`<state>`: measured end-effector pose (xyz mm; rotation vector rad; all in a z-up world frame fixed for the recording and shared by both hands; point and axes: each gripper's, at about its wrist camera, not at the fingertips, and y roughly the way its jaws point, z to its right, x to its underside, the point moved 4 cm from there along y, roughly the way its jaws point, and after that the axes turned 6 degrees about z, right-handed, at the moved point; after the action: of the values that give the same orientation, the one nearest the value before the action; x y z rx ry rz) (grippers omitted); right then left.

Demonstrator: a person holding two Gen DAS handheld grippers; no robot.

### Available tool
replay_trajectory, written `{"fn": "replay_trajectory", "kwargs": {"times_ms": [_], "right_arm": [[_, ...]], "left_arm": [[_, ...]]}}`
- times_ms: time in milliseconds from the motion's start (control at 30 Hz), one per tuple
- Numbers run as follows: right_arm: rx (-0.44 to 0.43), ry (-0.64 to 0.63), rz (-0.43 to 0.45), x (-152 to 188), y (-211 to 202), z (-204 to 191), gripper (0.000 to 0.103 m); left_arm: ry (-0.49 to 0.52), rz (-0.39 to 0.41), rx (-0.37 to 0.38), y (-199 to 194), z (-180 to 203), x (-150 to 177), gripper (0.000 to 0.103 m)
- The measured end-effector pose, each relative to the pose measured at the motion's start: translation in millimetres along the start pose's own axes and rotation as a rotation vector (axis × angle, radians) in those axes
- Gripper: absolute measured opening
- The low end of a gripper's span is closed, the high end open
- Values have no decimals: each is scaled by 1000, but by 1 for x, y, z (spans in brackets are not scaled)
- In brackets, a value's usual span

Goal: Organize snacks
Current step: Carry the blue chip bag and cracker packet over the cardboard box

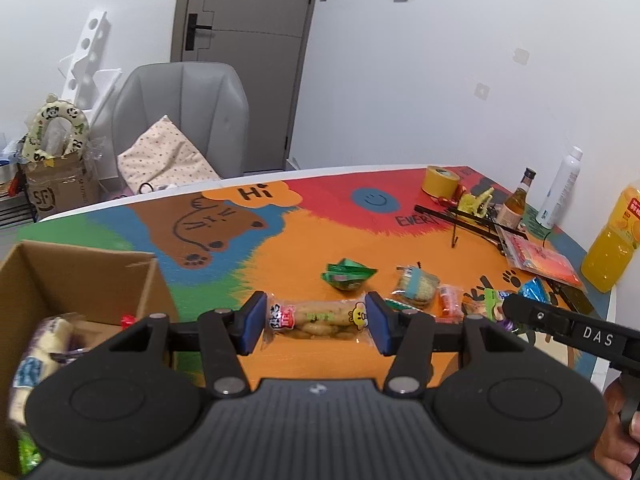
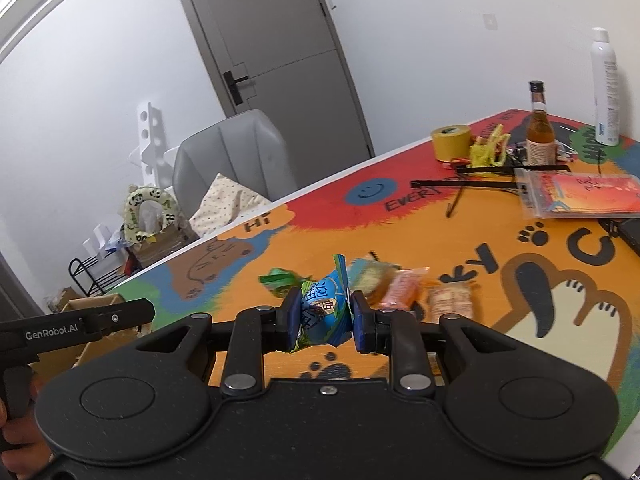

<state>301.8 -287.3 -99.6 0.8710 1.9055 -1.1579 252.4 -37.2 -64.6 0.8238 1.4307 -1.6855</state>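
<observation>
My left gripper point(image 1: 316, 322) is shut on a clear packet of pale biscuits point(image 1: 316, 320), held by its two ends above the table. A cardboard box point(image 1: 76, 280) stands to its left with snack packs point(image 1: 36, 360) inside. My right gripper point(image 2: 325, 316) is shut on a blue snack packet point(image 2: 322, 312), lifted off the table. On the table lie a green packet point(image 1: 349, 276) point(image 2: 280, 280), a cracker pack point(image 1: 416, 286) point(image 2: 374, 276), an orange packet point(image 1: 450, 300) point(image 2: 404, 292) and a biscuit pack point(image 2: 450, 300).
At the far right of the painted table point(image 1: 320, 232) are a yellow tape roll point(image 1: 440, 180), a brown bottle point(image 1: 518, 200), a white spray can point(image 1: 560, 188), an orange juice bottle point(image 1: 612, 240), a red zip bag point(image 2: 580, 196) and black rods point(image 2: 492, 178). A grey chair point(image 1: 184, 116) stands behind.
</observation>
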Motion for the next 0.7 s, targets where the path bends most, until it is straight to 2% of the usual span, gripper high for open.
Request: {"fn": "replay_trajectory", "kwargs": {"times_ms": [400, 700], "right_arm": [[-47, -55, -6, 3, 5, -45, 24], [-106, -99, -18, 5, 12, -82, 24]], "left_arm": [[-35, 41, -39, -28, -38, -5, 52], [-70, 58, -99, -45, -73, -7, 52]]}}
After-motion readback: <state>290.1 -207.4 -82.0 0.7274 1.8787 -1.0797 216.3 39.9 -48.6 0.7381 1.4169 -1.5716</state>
